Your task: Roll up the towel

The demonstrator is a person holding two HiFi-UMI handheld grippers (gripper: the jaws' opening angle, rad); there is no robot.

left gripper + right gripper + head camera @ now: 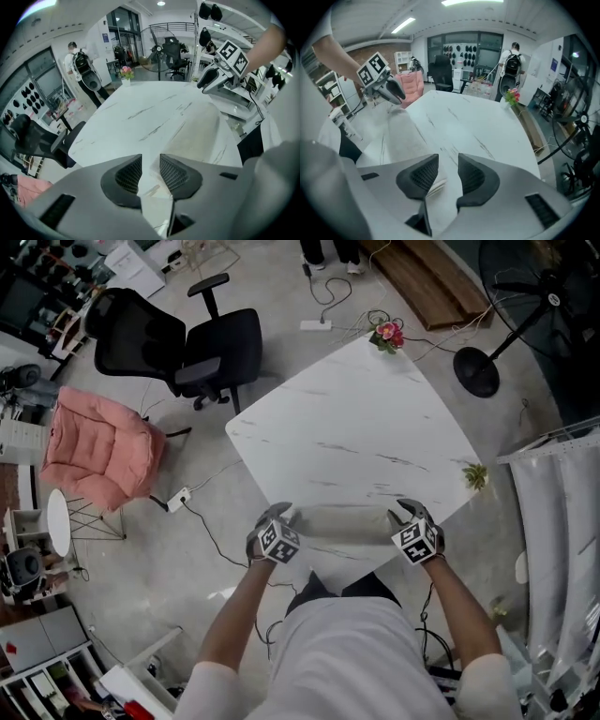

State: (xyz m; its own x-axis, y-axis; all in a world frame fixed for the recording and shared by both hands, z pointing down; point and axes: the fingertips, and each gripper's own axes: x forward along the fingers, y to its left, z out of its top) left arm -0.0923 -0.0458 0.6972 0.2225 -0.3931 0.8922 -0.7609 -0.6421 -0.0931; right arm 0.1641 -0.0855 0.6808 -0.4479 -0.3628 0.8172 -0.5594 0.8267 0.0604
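A pale beige towel (342,523) lies as a narrow band along the near edge of the white marble table (356,427). My left gripper (284,518) is at its left end and my right gripper (405,515) at its right end, both pointing steeply down. In the left gripper view the towel (197,126) runs from under the left gripper (151,161) toward the right gripper (208,82). Its pads stand apart and nothing fills the gap. In the right gripper view the towel's layered edge (433,188) shows just below the right gripper (448,161), whose pads also stand apart.
A pot of pink flowers (386,334) stands at the table's far corner and a small green plant (474,475) at its right corner. On the floor stand a black office chair (187,348), a pink chair (98,451), a fan (525,306) and cables. A person (82,70) stands far off.
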